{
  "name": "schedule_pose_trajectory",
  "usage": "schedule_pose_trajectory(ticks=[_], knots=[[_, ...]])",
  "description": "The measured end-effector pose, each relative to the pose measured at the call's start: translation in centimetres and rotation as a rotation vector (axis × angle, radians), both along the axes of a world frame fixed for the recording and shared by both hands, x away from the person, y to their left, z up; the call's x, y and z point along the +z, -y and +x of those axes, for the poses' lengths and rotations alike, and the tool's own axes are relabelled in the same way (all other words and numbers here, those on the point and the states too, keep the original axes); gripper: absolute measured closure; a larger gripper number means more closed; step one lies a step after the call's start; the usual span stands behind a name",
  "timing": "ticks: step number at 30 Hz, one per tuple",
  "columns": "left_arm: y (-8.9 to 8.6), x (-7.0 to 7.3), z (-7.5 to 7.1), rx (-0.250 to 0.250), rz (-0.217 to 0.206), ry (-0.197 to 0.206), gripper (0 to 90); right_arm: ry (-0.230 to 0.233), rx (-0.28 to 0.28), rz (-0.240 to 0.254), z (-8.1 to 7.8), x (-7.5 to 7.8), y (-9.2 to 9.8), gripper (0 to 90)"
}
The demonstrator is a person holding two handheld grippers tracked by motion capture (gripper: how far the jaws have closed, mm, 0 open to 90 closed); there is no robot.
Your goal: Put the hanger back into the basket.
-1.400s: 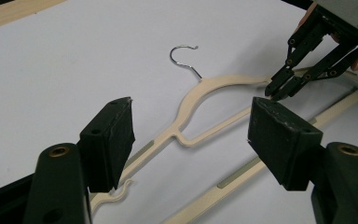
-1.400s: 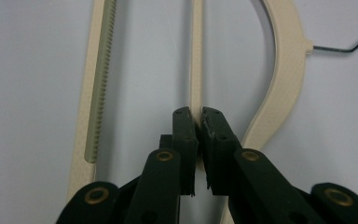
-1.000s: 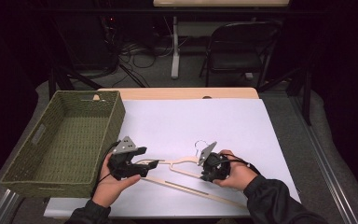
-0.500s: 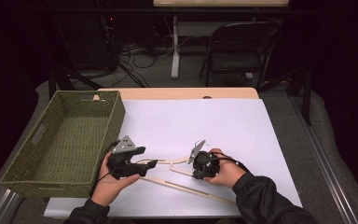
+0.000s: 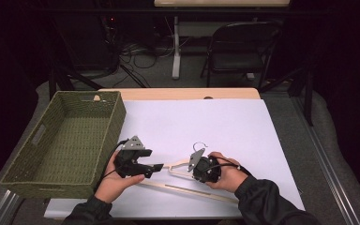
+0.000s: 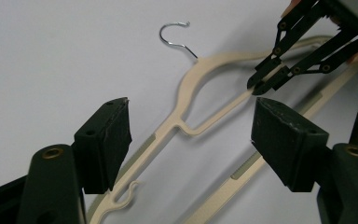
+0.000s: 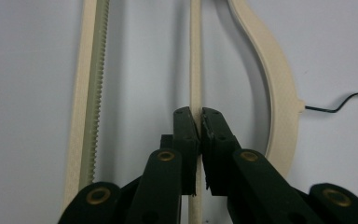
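A cream plastic hanger [image 5: 177,165] with a metal hook [image 5: 198,146] lies flat on the white table cover. My right gripper [image 5: 194,171] is shut on the hanger's thin inner bar [image 7: 195,70], with the pads pressing it from both sides. In the right gripper view the ridged bottom bar [image 7: 93,93] runs at the left and the curved shoulder [image 7: 279,93] at the right. My left gripper [image 6: 191,126] stands open just above the hanger's [image 6: 186,93] left shoulder, its jaws straddling it without touching. The left gripper view shows the right gripper [image 6: 257,84] pinching the bar.
A green woven basket [image 5: 110,136] stands at the table's left, close to the left hand. A folding chair [image 5: 243,51] and cables are on the floor beyond the table's far edge. White cover [image 5: 215,122] stretches behind the hanger.
The right hand has shifted a little to the left along the hanger, closer to the left gripper. The left hand has stayed put.
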State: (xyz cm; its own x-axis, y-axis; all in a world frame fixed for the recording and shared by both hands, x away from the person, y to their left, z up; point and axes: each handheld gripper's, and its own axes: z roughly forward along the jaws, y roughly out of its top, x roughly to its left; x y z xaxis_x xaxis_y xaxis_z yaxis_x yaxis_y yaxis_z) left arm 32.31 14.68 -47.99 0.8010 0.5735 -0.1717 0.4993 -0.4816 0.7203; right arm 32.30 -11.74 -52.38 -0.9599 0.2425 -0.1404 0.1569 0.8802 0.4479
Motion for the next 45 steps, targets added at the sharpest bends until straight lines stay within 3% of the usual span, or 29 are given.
schedule_pose_trajectory(ticks=[1, 3, 5, 6, 11, 16, 21, 25, 27, 33, 45], knots=[[0.2, -0.2, 0.4, -0.018, -0.009, -0.018, 30.9, 0.033, 0.015, 0.010, -0.4, 0.4, 0.0, 85.3], [0.6, -0.7, 1.1, -0.049, -0.016, -0.073, 32.5, 0.044, 0.020, 0.013, -0.5, 0.5, 0.0, 85.4], [1.0, -1.2, 1.6, -0.061, -0.002, -0.112, 32.5, 0.065, 0.026, 0.016, -0.8, 0.8, 0.0, 85.4], [1.5, -1.9, 2.2, -0.066, 0.040, -0.137, 32.7, 0.082, 0.030, 0.019, -0.9, 0.9, 0.0, 85.5], [2.3, -3.2, 3.4, -0.086, 0.100, -0.155, 33.2, 0.095, 0.044, 0.020, -1.0, 0.9, 0.0, 85.5], [2.8, -3.9, 4.2, -0.099, 0.112, -0.165, 33.3, 0.091, 0.051, 0.018, -1.0, 0.8, 0.0, 85.5], [3.0, -3.8, 4.3, -0.098, 0.090, -0.167, 34.6, 0.034, 0.044, 0.011, -0.5, 0.4, 0.0, 85.3], [3.1, -3.7, 4.3, -0.099, 0.092, -0.165, 34.8, -0.080, 0.015, 0.007, 0.7, -0.3, 0.0, 85.0], [3.0, -3.7, 4.3, -0.101, 0.094, -0.162, 34.8, -0.091, 0.010, 0.003, 0.8, -0.4, 0.0, 84.9], [2.9, -3.6, 4.3, -0.100, 0.086, -0.162, 34.8, -0.186, -0.025, -0.024, 1.6, -0.7, -0.3, 84.6], [2.9, -3.5, 4.4, -0.105, 0.077, -0.172, 34.8, -0.295, -0.064, -0.027, 2.9, -0.9, -0.5, 81.3]])
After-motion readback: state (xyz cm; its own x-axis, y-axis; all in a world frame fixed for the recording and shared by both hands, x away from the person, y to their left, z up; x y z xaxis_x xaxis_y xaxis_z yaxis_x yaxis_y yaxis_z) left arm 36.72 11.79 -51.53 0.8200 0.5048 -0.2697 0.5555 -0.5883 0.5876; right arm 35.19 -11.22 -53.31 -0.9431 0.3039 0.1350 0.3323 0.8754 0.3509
